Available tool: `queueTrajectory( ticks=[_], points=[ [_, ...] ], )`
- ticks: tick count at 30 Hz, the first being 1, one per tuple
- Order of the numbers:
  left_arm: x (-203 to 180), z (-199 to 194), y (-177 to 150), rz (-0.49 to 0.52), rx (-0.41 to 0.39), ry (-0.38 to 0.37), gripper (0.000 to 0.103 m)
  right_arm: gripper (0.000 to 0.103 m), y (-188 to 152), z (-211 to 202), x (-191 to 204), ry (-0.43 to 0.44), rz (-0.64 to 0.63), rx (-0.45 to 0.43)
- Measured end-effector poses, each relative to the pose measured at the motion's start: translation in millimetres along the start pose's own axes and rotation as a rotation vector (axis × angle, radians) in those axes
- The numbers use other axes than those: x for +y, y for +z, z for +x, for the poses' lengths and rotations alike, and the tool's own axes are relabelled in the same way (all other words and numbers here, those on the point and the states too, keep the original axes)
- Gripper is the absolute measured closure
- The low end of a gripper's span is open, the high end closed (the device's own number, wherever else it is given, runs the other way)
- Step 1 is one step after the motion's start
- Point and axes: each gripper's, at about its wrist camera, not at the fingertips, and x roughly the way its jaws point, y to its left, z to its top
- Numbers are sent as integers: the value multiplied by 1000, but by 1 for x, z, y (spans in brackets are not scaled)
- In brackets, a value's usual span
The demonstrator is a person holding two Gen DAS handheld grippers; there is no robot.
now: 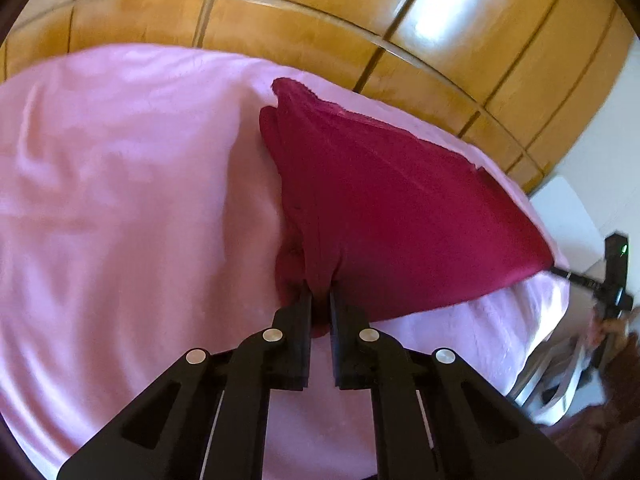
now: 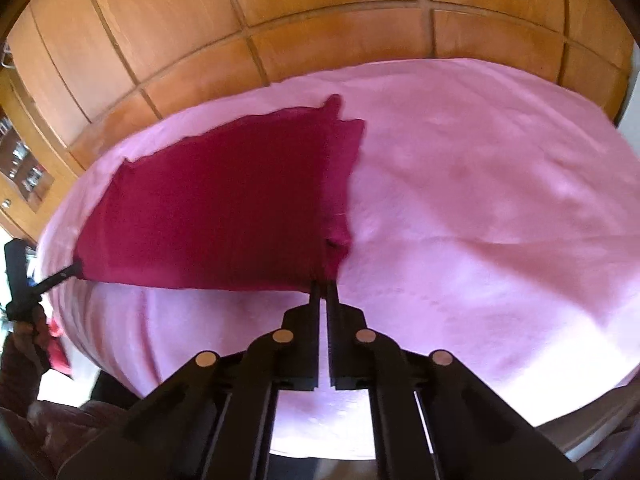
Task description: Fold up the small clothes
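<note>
Both sets of jaws are clenching cloth: left gripper [image 1: 320, 300] is pinching the near left corner of the dark red garment [image 1: 384, 200], right gripper [image 2: 323, 286] is pinching the near right corner, pads pressed onto the fabric in each wrist view. Garment is lying spread on the pink bedsheet [image 1: 120, 200], near edge pulled taut between the two grippers and sitting close to the bed's near side. Far edge is resting flat toward the wooden wardrobe [image 1: 320, 12] behind the bed. Extra layers are showing along the garment's left side in the left wrist view, bunched and overlapping, so a side fold is probably already in, though I cannot tell how many. Right wrist view is showing a narrow strip doubled along its right side too.

Judging progress: somewhere mid-fold. Corners are secured and the edge is tensioned, which looks like setup for carrying the near edge over to the far edge. Remaining: that lengthwise fold, flattening, release. No other clothes are showing on the bed.
</note>
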Motion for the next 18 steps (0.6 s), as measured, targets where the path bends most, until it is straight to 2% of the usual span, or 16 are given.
queueTrajectory(
  ticks=[2, 4, 7, 8, 9, 10, 11, 13, 18],
  points=[
    [5, 5, -4, 22, 33, 27, 97, 103, -8, 20, -18, -79, 40, 51],
    [10, 8, -14, 14, 54, 32, 97, 103, -21, 34, -38, -100, 121, 97],
    [6, 2, -13, -11, 37, 23, 96, 103, -28, 25, -44, -40, 174, 53],
    [6, -1, -13, -26, 31, 8, 96, 98, -27, 21, -44, -26, 183, 37],
    [8, -4, -12, -43, 20, 3, 96, 81, -25, 18, -44, -8, 195, 22],
    [10, -6, -11, -67, 11, -17, 95, 60, -24, 14, -44, 5, 206, 5],
    [11, -8, -11, -82, 9, -33, 90, 27, -21, 8, -44, 29, 231, -28],
    [15, -16, -11, -106, -16, -39, 85, 26, -17, 1, -37, 51, 222, -68],
    [25, -28, -12, -181, -45, -80, 85, 26, 1, 13, -9, 111, 196, -59]
  ],
)
